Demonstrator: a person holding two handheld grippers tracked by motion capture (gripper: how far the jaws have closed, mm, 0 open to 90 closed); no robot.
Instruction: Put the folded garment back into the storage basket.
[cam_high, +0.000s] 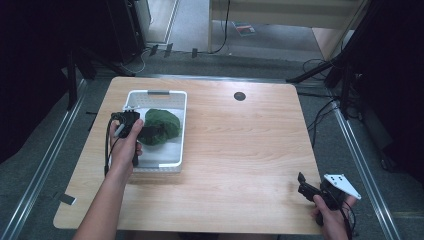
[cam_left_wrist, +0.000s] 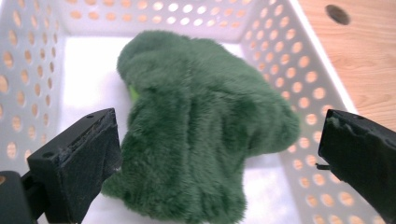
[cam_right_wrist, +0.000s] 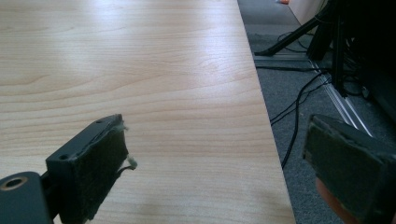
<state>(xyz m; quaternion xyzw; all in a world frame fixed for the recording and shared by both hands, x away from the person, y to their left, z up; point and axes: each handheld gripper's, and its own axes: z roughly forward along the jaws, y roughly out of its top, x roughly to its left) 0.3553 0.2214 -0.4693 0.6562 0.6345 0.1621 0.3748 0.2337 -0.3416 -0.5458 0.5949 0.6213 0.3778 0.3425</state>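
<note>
- Left gripper view: dark green plush fabric bundle (cam_left_wrist: 196, 126) lies heaped on the floor of the white perforated plastic basket (cam_left_wrist: 299, 60), nearer the basket's far end and right wall.
- Left gripper (cam_left_wrist: 219, 154) has its jaws spread wide, one on each side of the plush; the left pad sits just beside the pile, and contact cannot be judged.
- High view: basket (cam_high: 131, 98) stands on the left part of the light wooden table (cam_high: 240, 145); left gripper (cam_high: 150, 131) reaches into it over the green plush (cam_high: 162, 125).
- Judgement on handling: deep pile, limp folds, so likely light, soft and compressible; not fragile, not slippery. It will sag and drape once lifted.
- Best hold, by judgement: the thick raised fold in the middle of the heap, pinched deep so the pads bite fabric rather than loose fur.
- Right gripper (cam_right_wrist: 219, 158) idles at the table's near right corner, jaws apart, holding nothing; also seen in the high view (cam_high: 307, 190).
</note>
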